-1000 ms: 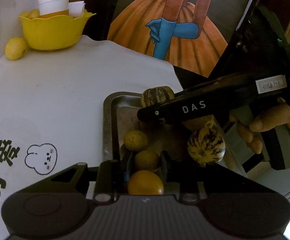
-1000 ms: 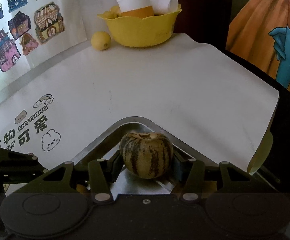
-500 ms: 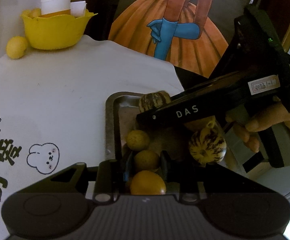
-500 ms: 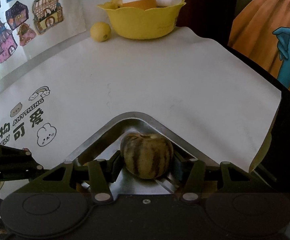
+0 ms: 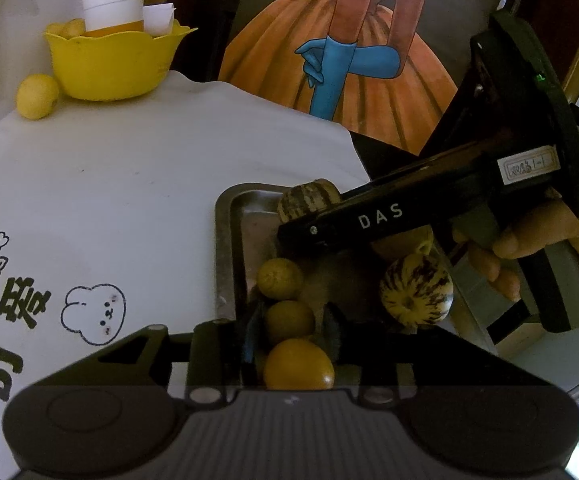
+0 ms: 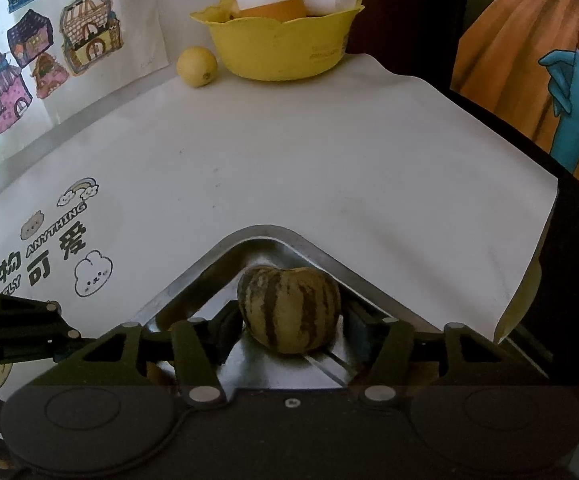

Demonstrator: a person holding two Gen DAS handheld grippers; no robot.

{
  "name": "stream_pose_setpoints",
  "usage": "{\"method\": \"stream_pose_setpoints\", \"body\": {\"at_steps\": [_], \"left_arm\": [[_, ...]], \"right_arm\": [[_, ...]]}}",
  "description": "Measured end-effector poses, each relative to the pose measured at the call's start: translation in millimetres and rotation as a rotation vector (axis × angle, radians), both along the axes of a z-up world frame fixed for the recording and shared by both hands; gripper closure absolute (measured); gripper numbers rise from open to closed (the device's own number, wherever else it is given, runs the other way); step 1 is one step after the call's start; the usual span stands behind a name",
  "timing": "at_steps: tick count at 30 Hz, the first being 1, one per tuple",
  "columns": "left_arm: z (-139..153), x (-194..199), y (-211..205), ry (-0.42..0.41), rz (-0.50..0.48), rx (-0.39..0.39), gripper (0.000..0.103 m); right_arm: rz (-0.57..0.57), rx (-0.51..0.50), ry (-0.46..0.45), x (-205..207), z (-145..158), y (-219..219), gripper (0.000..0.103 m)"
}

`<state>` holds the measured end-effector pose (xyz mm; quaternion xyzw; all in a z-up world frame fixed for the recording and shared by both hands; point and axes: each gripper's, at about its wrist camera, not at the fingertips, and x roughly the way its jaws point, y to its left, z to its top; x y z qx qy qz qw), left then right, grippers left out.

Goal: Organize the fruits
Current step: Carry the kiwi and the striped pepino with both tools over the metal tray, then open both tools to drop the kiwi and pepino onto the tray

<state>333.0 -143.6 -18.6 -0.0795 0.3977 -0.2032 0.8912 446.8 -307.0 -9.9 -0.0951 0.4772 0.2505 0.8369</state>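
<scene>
— Left wrist view first: what have your fingers got?

— My left gripper (image 5: 291,334) is down in the metal tray (image 5: 225,248), its fingers (image 5: 249,336) narrow and just opening round a small orange fruit (image 5: 289,320). The dark pads seem to have come off its skin. A second small fruit (image 5: 279,278) lies just beyond it, a third (image 5: 298,364) nearer the camera, and a pale striped melon (image 5: 415,294) sits to their right.

— And the other hand?

— My right gripper (image 6: 289,322) is at the tray's far corner, fingers (image 6: 359,320) opening either side of a green striped melon (image 6: 289,308) that rests on the tray floor, a slim gap showing on the right.

— Anything else on the worktop (image 6: 289,160)?

— A yellow bowl (image 6: 281,48) at the far edge, with a lemon (image 6: 196,66) just beside it.
</scene>
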Motion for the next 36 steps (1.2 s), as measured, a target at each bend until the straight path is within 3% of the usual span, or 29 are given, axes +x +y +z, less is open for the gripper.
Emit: {"method": "stream_pose_setpoints", "body": {"at_steps": [3,8,15,30,36], "left_arm": [[1,0,0,-0.001,-0.004,0.002,0.061],[6,-5,-4,-0.016,-0.013,0.004,0.046],[12,-10,-8,-0.025,-0.013,0.017,0.04],[32,-25,-9,-0.069,-0.002,0.041,0.011],[39,-31,-8,-0.088,0.013,0.057,0.001]], "right_arm": [[-0.002,0.0,-0.004,0,1,-1,0.04],[-0.007,0.006,-0.008,1,5,-4,0.034],[-0.016,0.024,-0.018,-1,13,-8,0.026],[-0.043,0.043,-0.046,-8,30,-13,0.015],[-0.083,0.071,-0.059,-11,38,-21,0.003]]}}
